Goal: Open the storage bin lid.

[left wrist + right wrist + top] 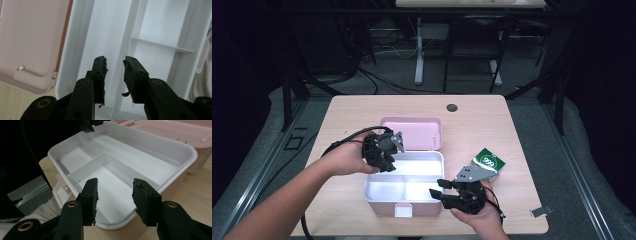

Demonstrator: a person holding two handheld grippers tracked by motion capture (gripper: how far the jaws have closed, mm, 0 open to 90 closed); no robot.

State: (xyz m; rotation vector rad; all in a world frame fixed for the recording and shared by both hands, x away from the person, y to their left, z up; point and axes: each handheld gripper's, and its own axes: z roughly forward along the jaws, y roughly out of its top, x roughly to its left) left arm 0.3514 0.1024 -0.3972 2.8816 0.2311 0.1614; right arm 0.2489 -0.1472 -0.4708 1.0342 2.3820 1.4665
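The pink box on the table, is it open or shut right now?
Open. The pink box has its lid flipped back flat on the table behind it, and its white compartments lie bare and empty.

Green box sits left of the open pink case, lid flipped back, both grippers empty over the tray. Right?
Not quite. The green box sits right of the pink case, as the high view shows. The rest holds: lid flipped back, left gripper and right gripper empty.
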